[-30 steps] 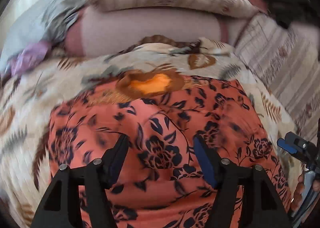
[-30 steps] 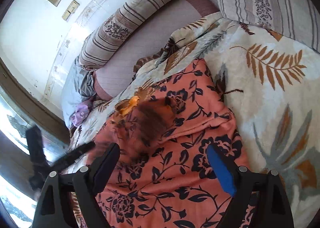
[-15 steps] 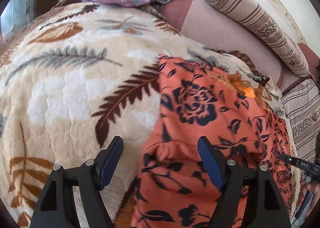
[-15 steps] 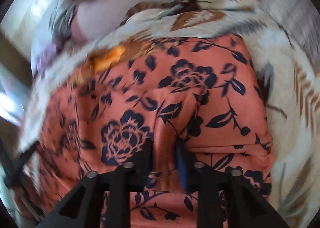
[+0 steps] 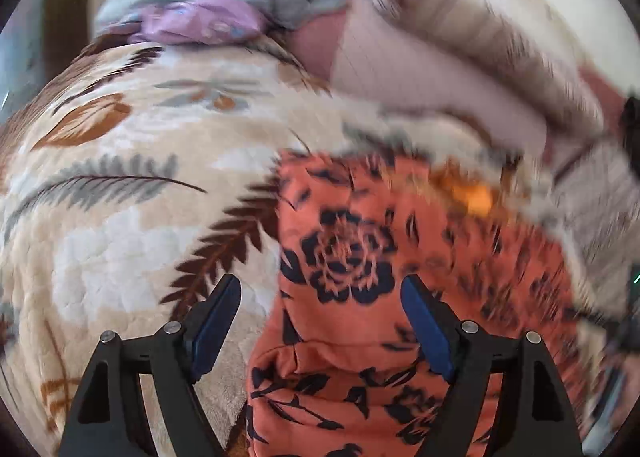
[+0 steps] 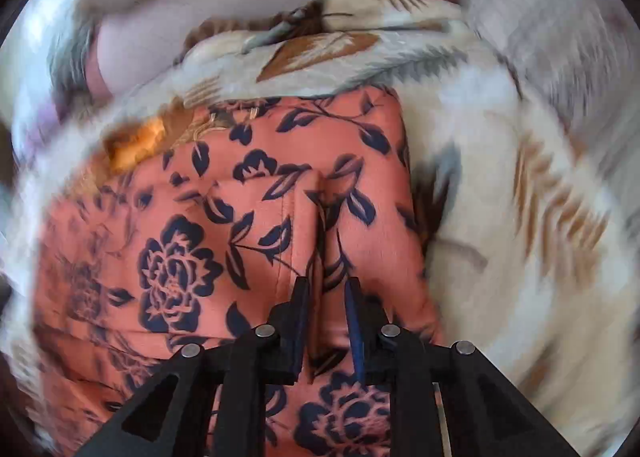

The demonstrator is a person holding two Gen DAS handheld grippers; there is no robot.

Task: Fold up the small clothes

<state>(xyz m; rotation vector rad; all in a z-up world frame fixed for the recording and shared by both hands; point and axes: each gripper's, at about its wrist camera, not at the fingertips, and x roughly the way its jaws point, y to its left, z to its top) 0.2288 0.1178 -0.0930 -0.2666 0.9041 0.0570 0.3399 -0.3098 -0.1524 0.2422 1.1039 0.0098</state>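
An orange garment with dark blue flowers lies on a cream leaf-print blanket. My left gripper is open and hovers over the garment's left edge; one finger is over the blanket, the other over the cloth. In the right wrist view the same garment fills the middle. My right gripper is shut on a pinched ridge of the orange cloth near its right side. Both views are blurred by motion.
A striped bolster pillow and pink sheet lie at the back. Grey and purple clothes are piled at the back left. Striped bedding lies to the right.
My right gripper closed on a fold of the orange garment and stays shut on it. My left gripper swung to the garment's left edge and stays open there.
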